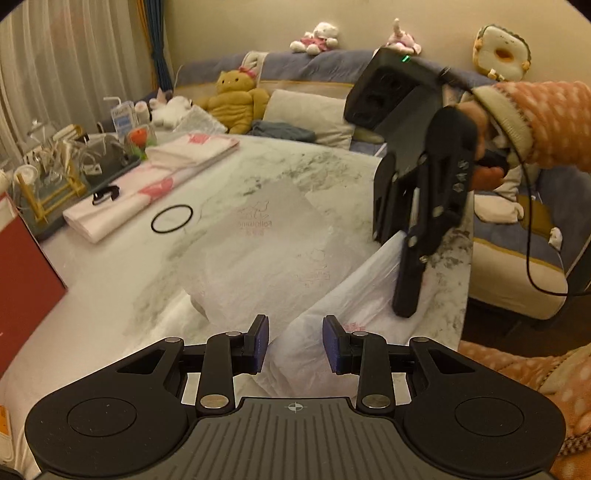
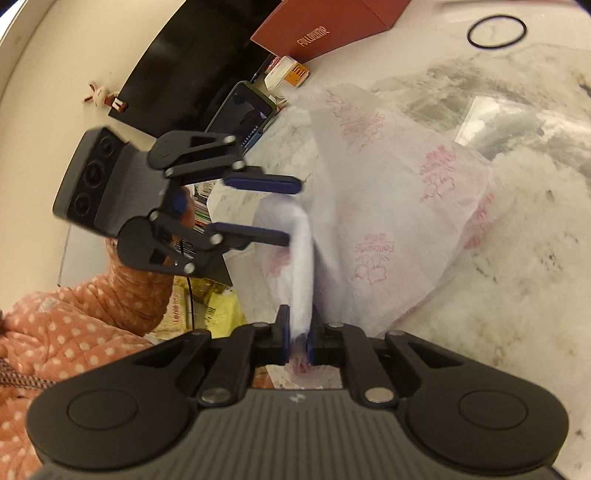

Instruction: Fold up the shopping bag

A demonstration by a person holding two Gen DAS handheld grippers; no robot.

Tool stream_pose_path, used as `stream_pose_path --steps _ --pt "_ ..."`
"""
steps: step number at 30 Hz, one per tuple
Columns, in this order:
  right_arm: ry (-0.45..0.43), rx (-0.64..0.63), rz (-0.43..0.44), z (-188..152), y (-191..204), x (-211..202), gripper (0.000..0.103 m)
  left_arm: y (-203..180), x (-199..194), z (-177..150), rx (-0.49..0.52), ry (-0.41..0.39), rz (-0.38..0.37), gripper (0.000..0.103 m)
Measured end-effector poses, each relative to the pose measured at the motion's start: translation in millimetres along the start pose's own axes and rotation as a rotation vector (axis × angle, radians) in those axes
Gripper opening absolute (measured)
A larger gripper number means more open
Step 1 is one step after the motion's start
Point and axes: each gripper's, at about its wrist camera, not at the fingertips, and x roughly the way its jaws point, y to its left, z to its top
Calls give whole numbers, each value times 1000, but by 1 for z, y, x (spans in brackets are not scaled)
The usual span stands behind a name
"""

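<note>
A white plastic shopping bag [image 1: 258, 258] [image 2: 388, 192] with pink print lies crumpled on the marble-pattern table [image 1: 295, 166] [image 2: 517, 258]. My right gripper [image 2: 298, 332] is shut on a bunched strip of the bag, which runs taut away from it. In the left wrist view the right gripper [image 1: 404, 310] points down at the bag's right edge, held by a hand in a spotted orange sleeve. My left gripper [image 1: 295, 321] [image 2: 294, 210] stands partly open at the bag's near end. The strip's far end passes between its fingers, and I see no pad pressing on it.
A black elastic ring [image 1: 171, 219] [image 2: 496, 31] lies on the table past the bag. Folded pink-printed bags [image 1: 147, 184] and a tray of glassware [image 1: 62, 162] sit far left. A red box [image 1: 22, 273] [image 2: 325, 29] and a phone [image 2: 243, 110] stand at the table edge. A sofa with plush toys [image 1: 240, 96] is behind.
</note>
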Motion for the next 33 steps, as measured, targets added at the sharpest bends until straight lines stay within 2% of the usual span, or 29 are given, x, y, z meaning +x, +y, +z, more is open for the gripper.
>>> stream_pose_path --steps 2,3,5,6,7,9,11,13,17,19,21,23,25,26,28,29,33 --pt "-4 -54 -47 -2 13 -2 13 -1 4 0 2 13 2 33" --pt "-19 -99 -93 -5 23 -5 20 -1 5 0 1 14 2 33" --pt "-53 -196 -195 -10 43 -9 48 -1 5 0 -1 15 1 33" --pt "-84 -287 -304 -16 59 -9 73 -1 5 -1 -8 14 -3 33" --pt "-118 -387 -426 -23 76 -9 80 0 5 -2 -16 13 -8 33" --pt "-180 -615 -649 -47 105 -7 79 3 5 -3 -35 11 -22 33" --pt "-224 -841 -788 -73 127 1 73 7 6 -4 -59 8 -38 33" --pt "-206 -1042 -878 -98 142 18 68 11 7 -6 -81 1 -49 33" --pt "-69 -1288 -944 -122 145 59 68 12 7 -8 -104 -5 -55 33" --pt "-59 -1355 -986 -122 141 74 63 15 8 -8 -114 -6 -63 33" --pt "-56 -1359 -1016 -113 138 82 58 17 8 -8 -121 -7 -72 33" --pt "-36 -1363 -1037 -106 132 86 43 20 8 -9 -127 -7 -78 33" --pt "-2 -1356 -1035 -103 125 90 15 22 8 -10 -135 -8 -82 33" --pt "13 -1342 -1028 -102 123 92 10 24 7 -11 -140 -10 -88 33" --pt "11 -1276 -984 -95 123 88 6 26 6 -13 -148 -12 -105 33" --pt "5 -1205 -930 -87 123 81 5 26 5 -13 -147 -11 -115 33" --pt "-39 -837 -604 -48 119 40 5 22 1 -17 -132 -5 -165 33"
